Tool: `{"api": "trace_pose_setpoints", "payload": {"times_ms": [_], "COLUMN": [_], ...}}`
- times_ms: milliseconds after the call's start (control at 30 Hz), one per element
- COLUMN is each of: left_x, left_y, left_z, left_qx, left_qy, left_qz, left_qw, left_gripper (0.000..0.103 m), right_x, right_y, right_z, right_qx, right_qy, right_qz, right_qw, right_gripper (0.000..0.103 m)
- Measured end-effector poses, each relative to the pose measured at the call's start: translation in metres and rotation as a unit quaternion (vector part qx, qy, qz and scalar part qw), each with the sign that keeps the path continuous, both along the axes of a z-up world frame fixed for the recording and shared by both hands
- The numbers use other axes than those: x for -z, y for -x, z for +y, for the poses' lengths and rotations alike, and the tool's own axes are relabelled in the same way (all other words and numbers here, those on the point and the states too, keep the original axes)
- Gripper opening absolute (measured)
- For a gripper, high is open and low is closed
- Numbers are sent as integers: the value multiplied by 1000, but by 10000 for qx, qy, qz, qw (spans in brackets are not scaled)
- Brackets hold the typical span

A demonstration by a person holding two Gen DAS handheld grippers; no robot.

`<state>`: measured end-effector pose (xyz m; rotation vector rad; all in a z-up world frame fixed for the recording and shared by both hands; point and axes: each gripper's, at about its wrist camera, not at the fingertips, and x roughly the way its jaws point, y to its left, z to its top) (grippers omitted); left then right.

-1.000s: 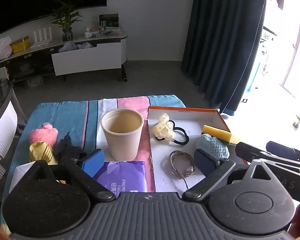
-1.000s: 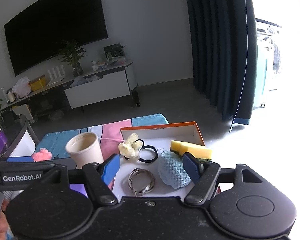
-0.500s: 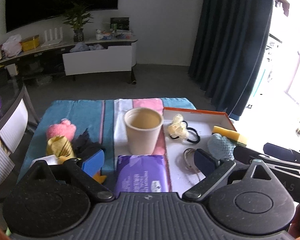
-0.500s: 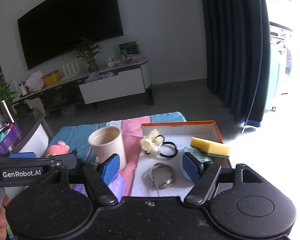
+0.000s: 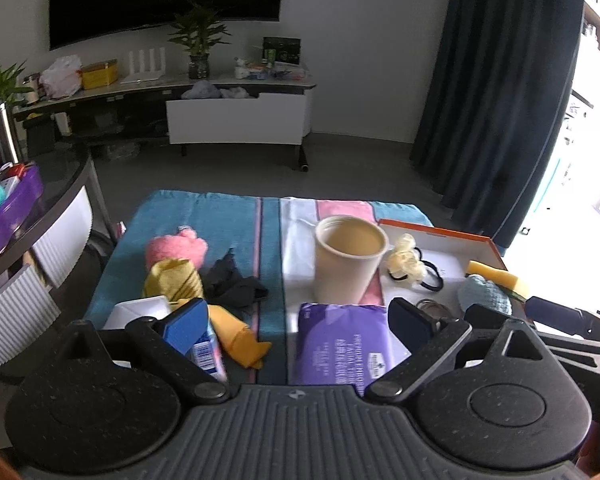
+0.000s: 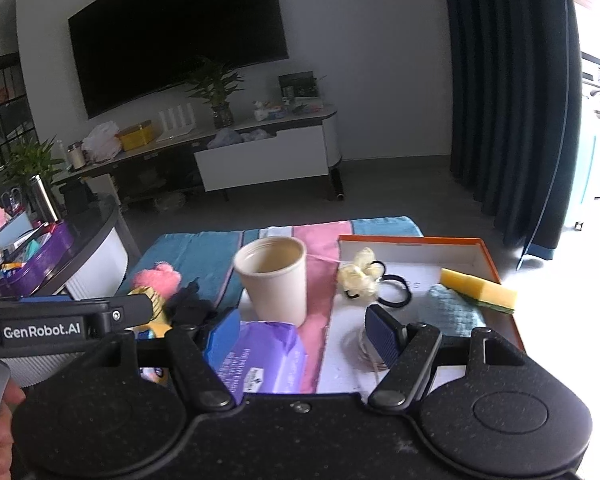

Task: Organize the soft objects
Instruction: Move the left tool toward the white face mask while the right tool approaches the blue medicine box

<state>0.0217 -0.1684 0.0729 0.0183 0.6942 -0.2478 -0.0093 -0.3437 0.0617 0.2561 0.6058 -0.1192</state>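
- Presently the left gripper (image 5: pixel 296 320) hangs with its blue-padded jaws spread wide and nothing between them; the right gripper (image 6: pixel 296 332) is likewise wide open and empty; neither touches anything on the table.
- Just ahead of both lies a purple plastic pack of wipes (image 5: pixel 342 344) on the striped teal, white and pink towel (image 5: pixel 220 216); behind it stands an upright beige paper cup (image 6: pixel 272 276), apparently empty.
- Already inside the shallow orange-rimmed white box (image 6: pixel 412 240) on the right: a cream fabric scrunchie with black hair ties (image 6: pixel 360 276), a pale blue knitted cloth (image 6: pixel 452 312), a yellow sponge with a green scouring side (image 6: pixel 476 290) and a coiled silvery cable (image 5: pixel 430 305), partly hidden behind a finger.
- Still loose on the towel's left side: a pink plush toy (image 5: pixel 176 242), a yellow striped knitted piece (image 5: pixel 174 282), a crumpled black cloth (image 5: pixel 236 286) and an orange-yellow folded cloth (image 5: pixel 236 334); a small white box (image 5: pixel 138 310) sits by them.
- By my reading the sorting is partway through; some soft things are gathered in the box, the left cluster remains to be collected; which container each belongs in I cannot tell.
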Motion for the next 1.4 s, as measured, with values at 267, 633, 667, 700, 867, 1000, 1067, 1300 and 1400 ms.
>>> {"api": "trace_pose_setpoints", "payload": {"times_ms": [267, 633, 667, 700, 867, 1000, 1067, 1300, 1400], "left_x": [2, 1, 1, 1, 7, 14, 17, 29, 40], "left_y": [1, 5, 6, 5, 9, 10, 10, 5, -1], "left_z": [25, 57, 60, 63, 82, 95, 101, 116, 125], "left_qx": [-243, -534, -560, -579, -712, -831, -889, -979, -1150], "left_qy": [28, 75, 90, 105, 190, 263, 256, 331, 297], "left_qz": [18, 44, 46, 49, 111, 212, 230, 320, 354], "left_qw": [9997, 9985, 9984, 9983, 9972, 9960, 9954, 9941, 9923], "left_gripper": [99, 99, 99, 99, 99, 99, 99, 101, 103], "right_x": [1, 0, 0, 0, 3, 7, 10, 23, 27], "right_y": [-10, -21, -21, -22, -26, -30, -31, -40, -42], "right_z": [23, 56, 58, 60, 74, 87, 93, 108, 110], "right_qx": [-272, -627, -652, -686, -864, -1042, -1136, -1336, -1455], "right_qy": [45, 101, 109, 110, 60, 81, 50, -11, -49], "right_qz": [46, 66, 69, 75, 91, 120, 134, 220, 235], "right_qw": [9996, 9980, 9978, 9976, 9962, 9945, 9934, 9908, 9891], "right_gripper": [83, 83, 83, 83, 83, 83, 83, 83, 83]}}
